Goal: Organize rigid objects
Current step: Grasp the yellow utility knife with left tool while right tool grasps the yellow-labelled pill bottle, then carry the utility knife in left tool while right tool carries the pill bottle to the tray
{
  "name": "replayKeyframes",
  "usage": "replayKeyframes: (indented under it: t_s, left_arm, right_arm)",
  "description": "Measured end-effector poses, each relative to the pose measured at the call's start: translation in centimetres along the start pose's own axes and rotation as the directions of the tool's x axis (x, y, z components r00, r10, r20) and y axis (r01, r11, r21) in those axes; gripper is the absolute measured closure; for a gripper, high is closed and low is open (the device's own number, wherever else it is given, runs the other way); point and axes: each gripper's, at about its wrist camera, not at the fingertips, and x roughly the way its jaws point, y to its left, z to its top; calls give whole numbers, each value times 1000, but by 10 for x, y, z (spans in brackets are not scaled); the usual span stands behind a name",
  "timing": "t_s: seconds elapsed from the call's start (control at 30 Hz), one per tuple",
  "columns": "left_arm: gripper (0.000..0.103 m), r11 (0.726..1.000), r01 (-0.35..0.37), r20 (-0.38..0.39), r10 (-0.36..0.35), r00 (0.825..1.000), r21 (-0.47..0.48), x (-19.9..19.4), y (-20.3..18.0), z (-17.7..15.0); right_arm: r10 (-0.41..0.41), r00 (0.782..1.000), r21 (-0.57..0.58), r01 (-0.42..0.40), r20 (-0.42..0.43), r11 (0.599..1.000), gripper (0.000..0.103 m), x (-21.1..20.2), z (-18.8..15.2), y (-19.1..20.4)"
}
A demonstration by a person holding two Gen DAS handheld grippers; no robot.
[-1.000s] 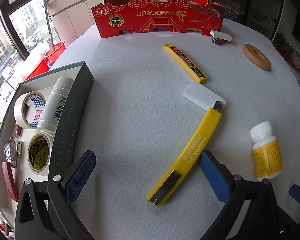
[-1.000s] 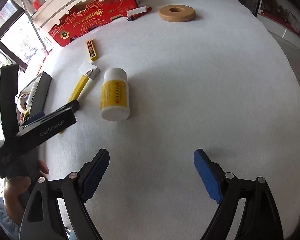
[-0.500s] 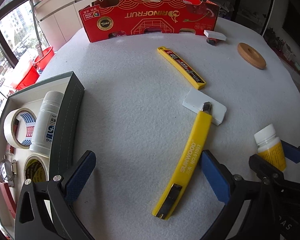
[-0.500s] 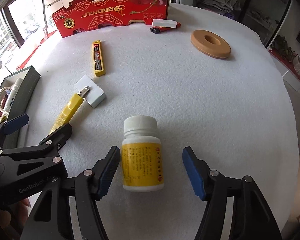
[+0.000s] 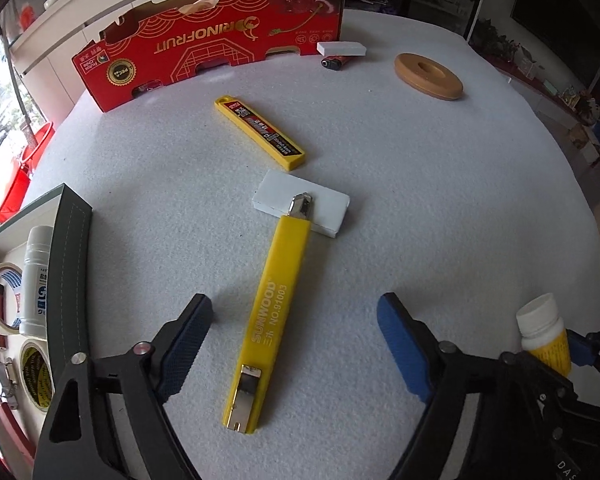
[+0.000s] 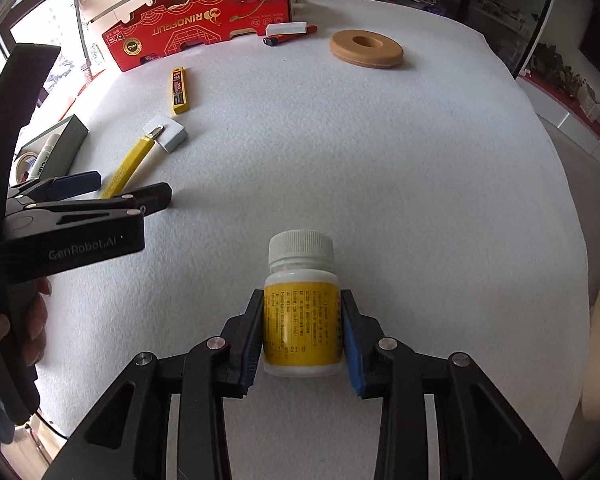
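A white pill bottle with a yellow label (image 6: 301, 320) lies on the white table, cap pointing away. My right gripper (image 6: 302, 334) is shut on its body, both blue pads pressed to the label. The same bottle (image 5: 544, 336) shows at the right edge of the left wrist view. A yellow utility knife (image 5: 270, 308) lies between the fingers of my left gripper (image 5: 296, 346), its blade tip resting on a white block (image 5: 324, 204). The left jaws are closing and the pads stand clear of the knife on both sides.
A grey box (image 5: 70, 264) at the left holds tape rolls and a white bottle. Farther back lie a yellow blade case (image 5: 260, 132), a red cardboard box (image 5: 216, 60), a wooden ring (image 5: 428, 76), a lighter (image 5: 334, 63) and another white block (image 5: 342, 48).
My right gripper moved onto the pill bottle and closed on it. My left gripper shifted so the yellow knife lies between its fingers, and its jaws have narrowed.
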Motion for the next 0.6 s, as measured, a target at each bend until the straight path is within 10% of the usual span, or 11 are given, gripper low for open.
replayKeyframes:
  t_s: [0.1, 0.6]
  left_arm:
    - [86, 998, 14, -2, -14, 1000, 57, -10, -15, -17]
    - [86, 991, 129, -17, -130, 991, -38, -70, -38, -121]
  right_arm:
    - [7, 1000, 27, -7, 3, 1000, 66, -10, -23, -9]
    - [87, 995, 135, -92, 42, 987, 66, -50, -92, -21]
